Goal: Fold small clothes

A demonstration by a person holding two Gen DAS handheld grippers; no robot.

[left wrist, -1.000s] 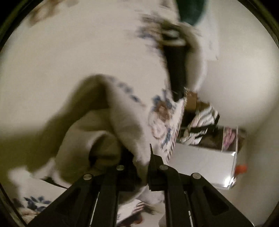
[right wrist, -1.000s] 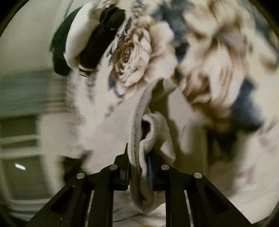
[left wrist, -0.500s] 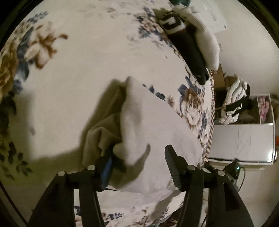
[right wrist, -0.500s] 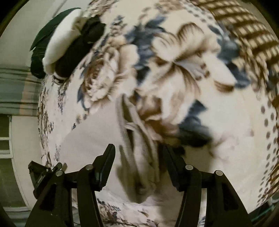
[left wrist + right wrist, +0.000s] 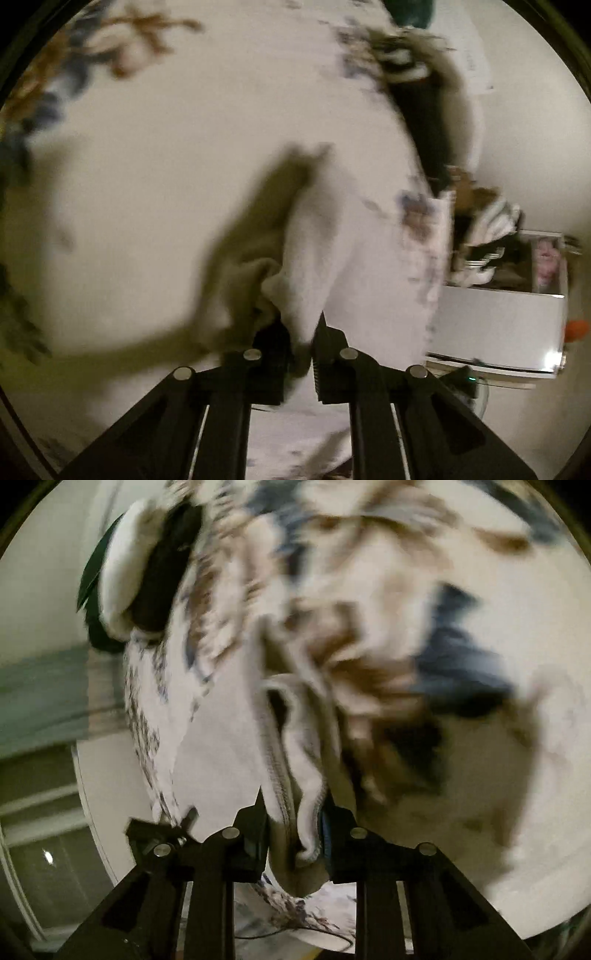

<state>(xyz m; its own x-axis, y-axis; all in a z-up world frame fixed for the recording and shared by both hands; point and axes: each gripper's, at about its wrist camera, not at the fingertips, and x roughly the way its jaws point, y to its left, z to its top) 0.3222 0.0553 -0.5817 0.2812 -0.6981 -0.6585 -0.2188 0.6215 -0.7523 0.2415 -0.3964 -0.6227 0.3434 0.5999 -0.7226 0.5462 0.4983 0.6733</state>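
Observation:
A small cream garment (image 5: pixel 314 236) lies bunched on the floral bedspread (image 5: pixel 155 155). My left gripper (image 5: pixel 301 354) is shut on one edge of the garment, cloth pinched between its black fingers. My right gripper (image 5: pixel 295 834) is shut on the garment's ribbed hem (image 5: pixel 291 775), which hangs folded between its fingers. Both views are blurred by motion. The garment's far side is hidden in its own folds.
A pile of folded clothes, black, white and dark green (image 5: pixel 428 107), sits at the far edge of the bed; it also shows in the right wrist view (image 5: pixel 147 576). A white storage box (image 5: pixel 498 325) with striped laundry (image 5: pixel 487 236) stands beside the bed. A window (image 5: pixel 37 812) is at the left.
Both grippers were open around the garment half a second ago. Now both have closed on it and are moving, blurring the views.

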